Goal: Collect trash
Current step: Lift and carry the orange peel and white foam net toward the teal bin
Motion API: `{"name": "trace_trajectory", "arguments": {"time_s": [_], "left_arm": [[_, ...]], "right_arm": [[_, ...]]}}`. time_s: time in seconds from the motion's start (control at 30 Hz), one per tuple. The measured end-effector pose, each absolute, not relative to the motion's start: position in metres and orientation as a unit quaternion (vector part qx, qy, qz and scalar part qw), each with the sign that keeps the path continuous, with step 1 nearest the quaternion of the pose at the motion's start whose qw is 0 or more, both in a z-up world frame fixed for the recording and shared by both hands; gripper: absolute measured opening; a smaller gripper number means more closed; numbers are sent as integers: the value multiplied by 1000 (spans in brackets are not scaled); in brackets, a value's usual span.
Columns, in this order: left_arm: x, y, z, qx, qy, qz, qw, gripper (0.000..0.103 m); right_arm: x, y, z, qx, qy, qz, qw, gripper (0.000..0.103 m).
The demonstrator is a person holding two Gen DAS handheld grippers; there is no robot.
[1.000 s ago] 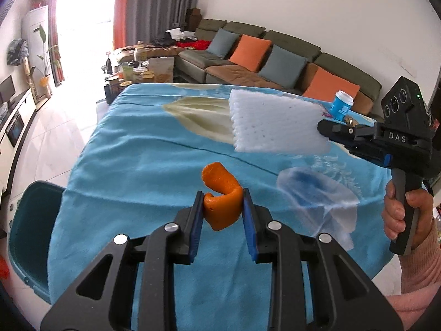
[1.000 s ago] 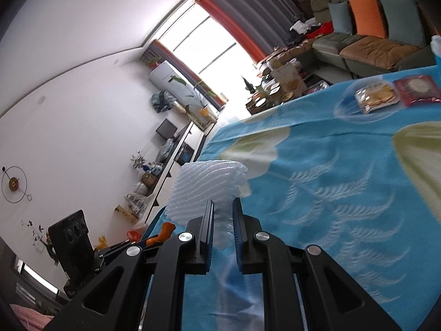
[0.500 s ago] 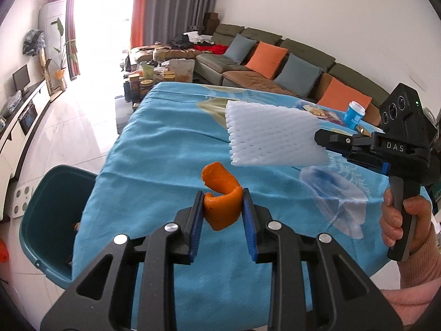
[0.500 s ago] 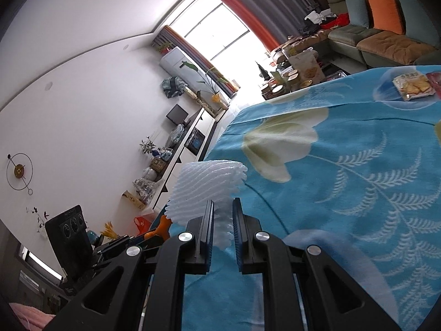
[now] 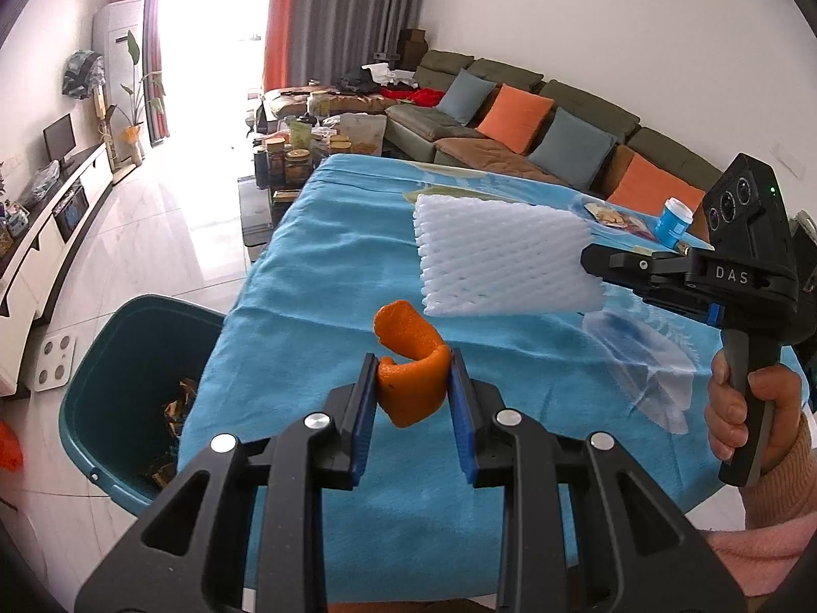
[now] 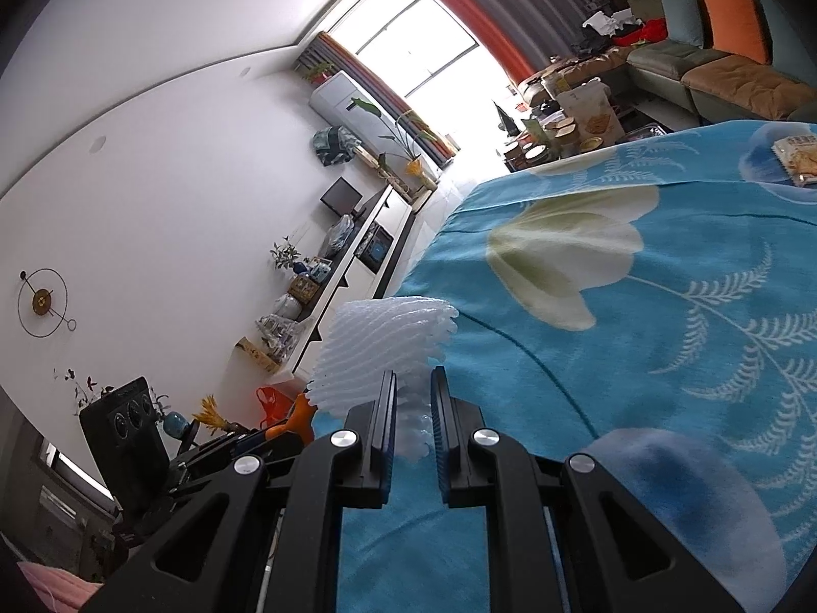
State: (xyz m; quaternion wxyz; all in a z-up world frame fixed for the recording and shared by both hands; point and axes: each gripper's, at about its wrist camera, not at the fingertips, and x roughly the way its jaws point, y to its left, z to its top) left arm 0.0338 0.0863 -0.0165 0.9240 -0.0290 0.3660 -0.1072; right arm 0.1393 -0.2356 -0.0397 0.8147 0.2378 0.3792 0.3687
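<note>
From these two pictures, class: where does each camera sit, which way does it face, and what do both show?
Left wrist: on the left tongs, facing the teal plastic bin; curled orange peel gripped; a hand shows.
Right wrist: on the right tongs, facing the window; no hand.
Shared: white foam fruit net, blue flowered tablecloth, peel.

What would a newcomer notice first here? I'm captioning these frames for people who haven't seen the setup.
Probably the bright orange peel clamped in the left hand-held gripper, low in the middle of the left wrist view. Just above it to the right, the right hand-held gripper pinches a white foam net over the blue tablecloth. A teal bin waits on the floor at the left.
</note>
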Motion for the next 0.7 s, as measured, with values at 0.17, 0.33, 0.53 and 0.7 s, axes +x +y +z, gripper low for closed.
{"name": "trace_trajectory", "arguments": {"time_s": [0.17,0.33,0.53,0.7], "left_arm": [[30,92,-15,-29,364,-100,926,27],[29,101,-13,-32,362,-93,927,27],[25,107,-13,-33,361,-85,928,27],[23,113,-12,-34,361,-79,929,27]], "right_arm": [[142,-230,-41,236,381,374,812,12],[145,-223,-42,234,381,378,810,12],[148,-218,-42,236,383,384,807,12],[150,-214,-45,234,384,388,804,12]]}}
